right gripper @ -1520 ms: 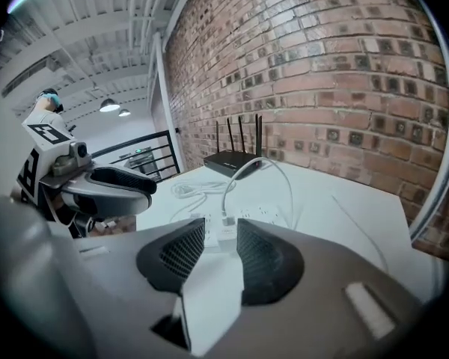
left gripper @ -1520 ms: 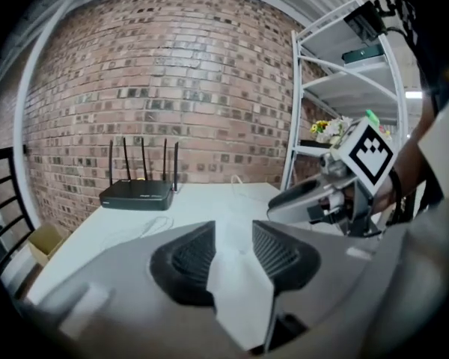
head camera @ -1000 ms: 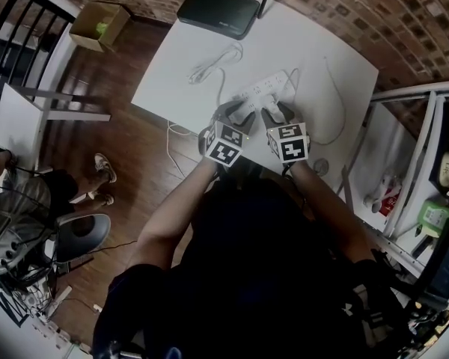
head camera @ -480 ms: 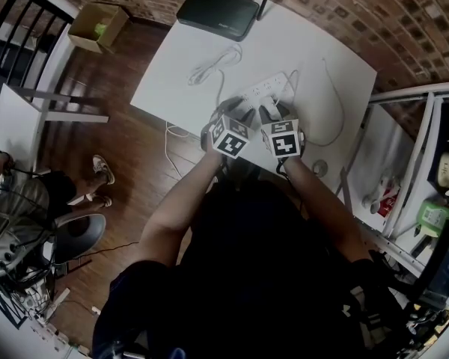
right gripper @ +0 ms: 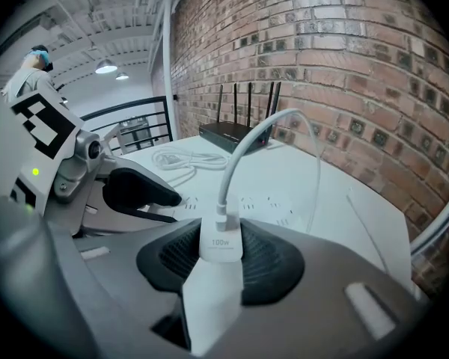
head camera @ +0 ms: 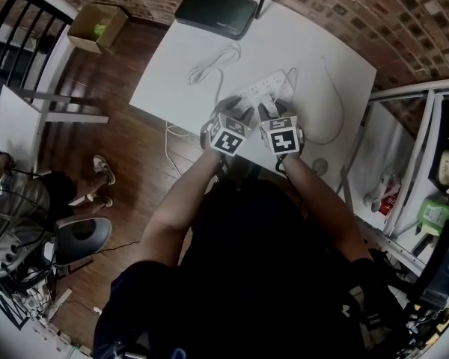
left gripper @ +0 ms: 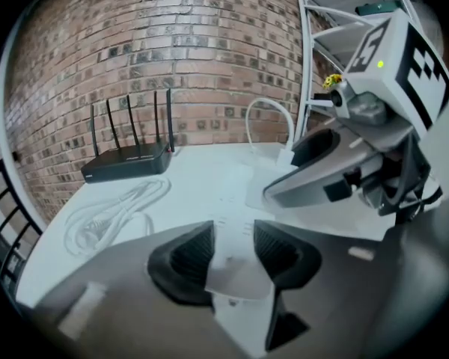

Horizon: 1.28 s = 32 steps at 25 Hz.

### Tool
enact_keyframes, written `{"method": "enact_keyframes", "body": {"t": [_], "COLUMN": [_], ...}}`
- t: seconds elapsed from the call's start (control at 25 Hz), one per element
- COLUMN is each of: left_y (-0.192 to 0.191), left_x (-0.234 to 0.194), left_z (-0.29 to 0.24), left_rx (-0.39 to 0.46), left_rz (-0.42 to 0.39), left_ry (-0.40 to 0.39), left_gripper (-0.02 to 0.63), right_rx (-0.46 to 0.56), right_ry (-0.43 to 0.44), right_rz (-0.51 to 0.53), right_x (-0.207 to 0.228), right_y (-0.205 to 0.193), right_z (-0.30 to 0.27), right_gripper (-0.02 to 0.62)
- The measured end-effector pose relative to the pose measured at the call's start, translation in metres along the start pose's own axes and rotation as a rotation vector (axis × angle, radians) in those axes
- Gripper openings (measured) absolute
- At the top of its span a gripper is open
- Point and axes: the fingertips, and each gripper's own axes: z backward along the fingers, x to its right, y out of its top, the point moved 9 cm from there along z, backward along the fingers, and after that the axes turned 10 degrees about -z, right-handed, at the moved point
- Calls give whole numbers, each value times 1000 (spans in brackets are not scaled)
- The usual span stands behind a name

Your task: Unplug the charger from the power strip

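A white power strip lies on the white table. Its near end sits between the pads of my left gripper, which is shut on it. A white charger marked 100W is plugged into the strip, and its white cable arches up and away. My right gripper has just been closing, with the charger between its jaws; the pads now press on both its sides. In the head view the two grippers, left and right, stand side by side over the strip.
A black router with antennas stands at the table's far edge by the brick wall. A coiled white cable lies left of the strip. A thin white cord trails on the right. A metal shelf stands right of the table.
Both grippers have edged a little forward onto the strip, the left one lowering. The strip and the charger have stayed in place.
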Motion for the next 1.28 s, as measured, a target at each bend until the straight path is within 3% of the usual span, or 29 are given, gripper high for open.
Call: {"method": "enact_keyframes", "body": {"t": [1.28], "left_y": [3], "left_x": [2], "left_z": [2], "left_rx": [-33], "left_rz": [-21], "left_ry": [-24], "left_gripper": [170], "right_rx": [50], "right_ry": [-30], "right_rz": [-28], "right_x": [-9], "right_y": [3], "right_z": [16], "right_gripper": [141]}}
